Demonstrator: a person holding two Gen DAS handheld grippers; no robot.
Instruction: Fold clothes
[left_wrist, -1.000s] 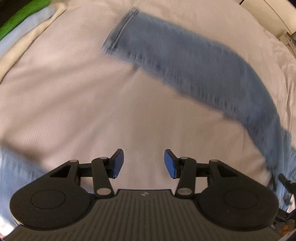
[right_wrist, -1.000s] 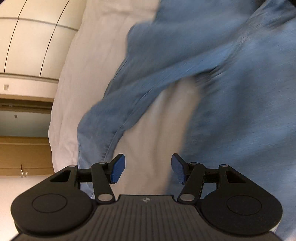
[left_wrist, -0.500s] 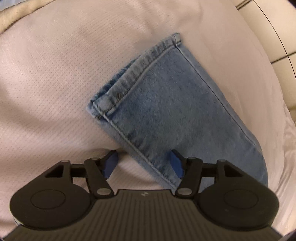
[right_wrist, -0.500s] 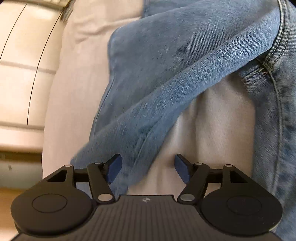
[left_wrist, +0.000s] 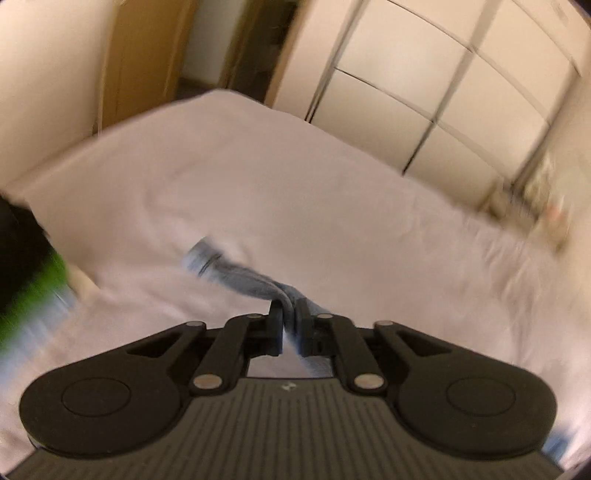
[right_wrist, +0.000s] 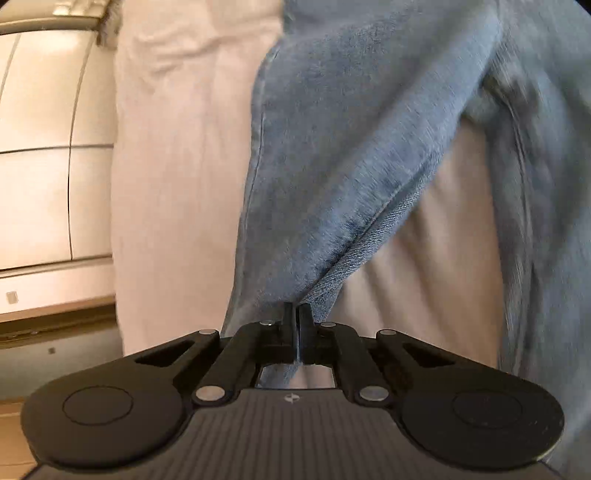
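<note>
both grippers pinch the jeans (right_wrist: 332, 166) — the left gripper (left_wrist: 289, 314) holds a leg end, the right gripper (right_wrist: 296, 317) a fold, over the white bed (left_wrist: 332, 192).

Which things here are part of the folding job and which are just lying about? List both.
Part of the job:
- jeans, gripped by both grippers
- left gripper, shut on the jeans
- right gripper, shut on the jeans
- bed, the folding surface

Lying about:
- green cloth at the bed's edge, blurred
- wardrobe behind the bed
</note>
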